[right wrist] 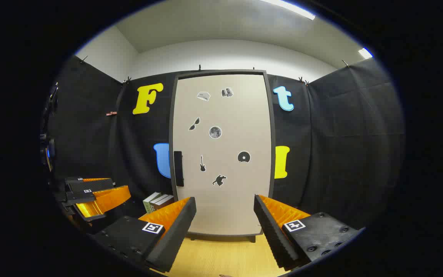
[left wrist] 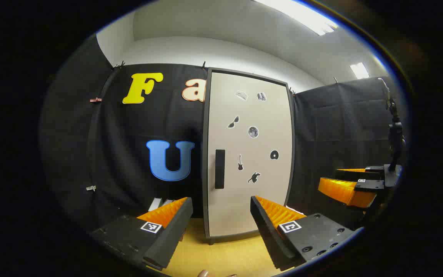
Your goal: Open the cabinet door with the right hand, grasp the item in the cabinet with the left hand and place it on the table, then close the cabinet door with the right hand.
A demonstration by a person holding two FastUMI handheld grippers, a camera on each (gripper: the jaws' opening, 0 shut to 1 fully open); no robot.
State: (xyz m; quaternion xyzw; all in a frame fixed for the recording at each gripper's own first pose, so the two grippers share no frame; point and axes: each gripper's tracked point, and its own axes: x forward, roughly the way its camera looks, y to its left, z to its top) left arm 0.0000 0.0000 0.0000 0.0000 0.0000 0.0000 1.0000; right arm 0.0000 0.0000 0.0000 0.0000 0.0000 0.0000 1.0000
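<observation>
A tall beige cabinet point(left wrist: 250, 154) point(right wrist: 221, 154) stands at the back of the wooden table, its door closed and dotted with small stickers. A black vertical handle point(left wrist: 220, 169) point(right wrist: 178, 168) sits at the door's left edge. The item inside is hidden behind the door. My left gripper point(left wrist: 221, 219) is open, well short of the cabinet, with nothing between its fingers. My right gripper point(right wrist: 225, 219) is open too, facing the door from a distance. It also appears far right in the left gripper view point(left wrist: 354, 184); the left gripper appears at the left of the right gripper view point(right wrist: 94, 196).
A few books point(right wrist: 158, 202) point(left wrist: 160, 203) lie on the table left of the cabinet's foot. The wooden tabletop point(right wrist: 221, 257) runs from the grippers to the cabinet. Black cloth walls close the booth on three sides. A dark stand point(left wrist: 394, 138) rises at the far right.
</observation>
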